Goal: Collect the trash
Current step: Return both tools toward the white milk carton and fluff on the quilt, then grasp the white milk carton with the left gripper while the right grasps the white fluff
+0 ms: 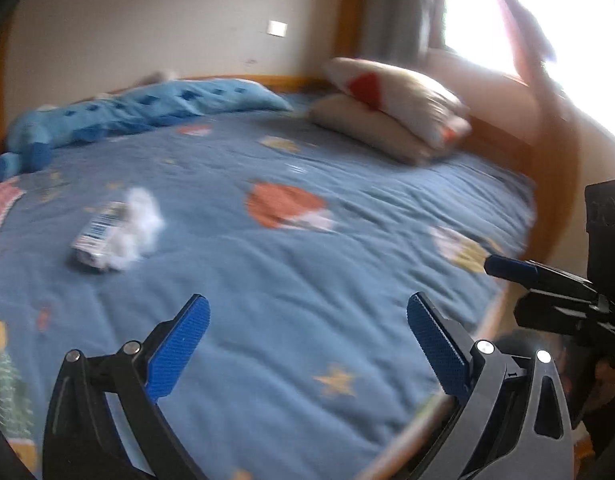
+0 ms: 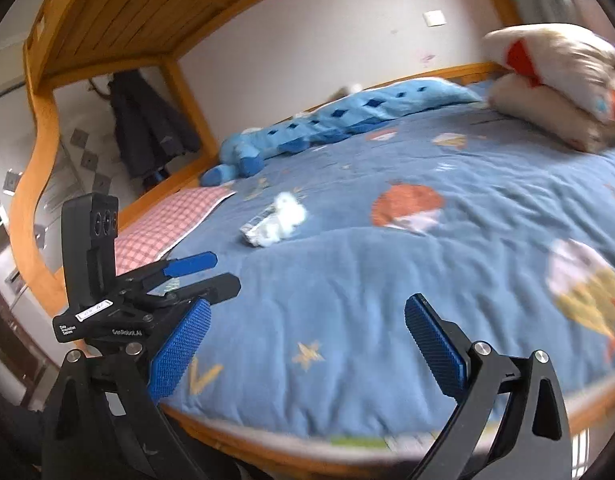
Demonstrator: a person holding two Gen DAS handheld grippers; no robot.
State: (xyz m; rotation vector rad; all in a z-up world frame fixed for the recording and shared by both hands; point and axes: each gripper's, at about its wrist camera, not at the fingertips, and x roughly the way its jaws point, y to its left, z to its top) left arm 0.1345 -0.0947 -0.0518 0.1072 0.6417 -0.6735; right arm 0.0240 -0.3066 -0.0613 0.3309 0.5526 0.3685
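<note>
Two pieces of trash lie together on the blue patterned bedspread (image 1: 307, 280): a crumpled white tissue (image 1: 141, 228) (image 2: 287, 216) and a small printed wrapper (image 1: 97, 236) (image 2: 256, 227) touching it. My left gripper (image 1: 307, 322) hovers open over the near part of the bed, with the trash ahead and to its left. Nothing is between its fingers. My right gripper (image 2: 307, 320) is also open and holds nothing; the trash lies farther in, slightly left of its centre. Each gripper shows at the edge of the other's view, the right gripper (image 1: 547, 280) and the left gripper (image 2: 203, 270).
A long blue plush toy (image 2: 327, 124) lies along the far wall. Two stacked pillows (image 1: 395, 108) sit at the right end, a pink checked cloth (image 2: 163, 224) at the left. The wooden bed frame (image 2: 31, 184) and an upper bunk surround the bed. Dark jackets (image 2: 147, 128) hang beyond.
</note>
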